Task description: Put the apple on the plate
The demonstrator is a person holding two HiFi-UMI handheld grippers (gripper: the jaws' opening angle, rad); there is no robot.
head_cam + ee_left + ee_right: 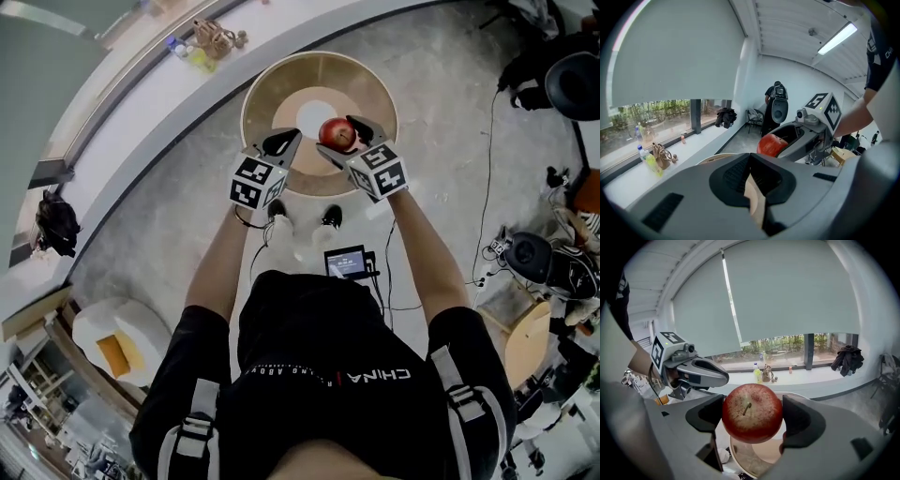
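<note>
Transport is the step in hand: the apple is off the table and gripped in the right gripper, and it hangs above the round wooden table, just to the right of the white plate as the head view shows it. The apple does not yet appear to be over the plate's middle, and it looks to be in the air rather than resting on anything. The next move, by this reading, calls for a short shift toward the plate's centre. Then comes a descent until the fruit's underside meets the plate, and only then a release, since a round apple let go from height or near the rim could roll off. The right claw is clenched part-way, about as wide as the apple. Its two dark pads press the fruit's left and right flanks, and the stem faces the camera. The left gripper hovers to the left of the plate, near the table's front edge. Its jaws are drawn together with nothing between them, and it touches neither the apple nor the plate.
</note>
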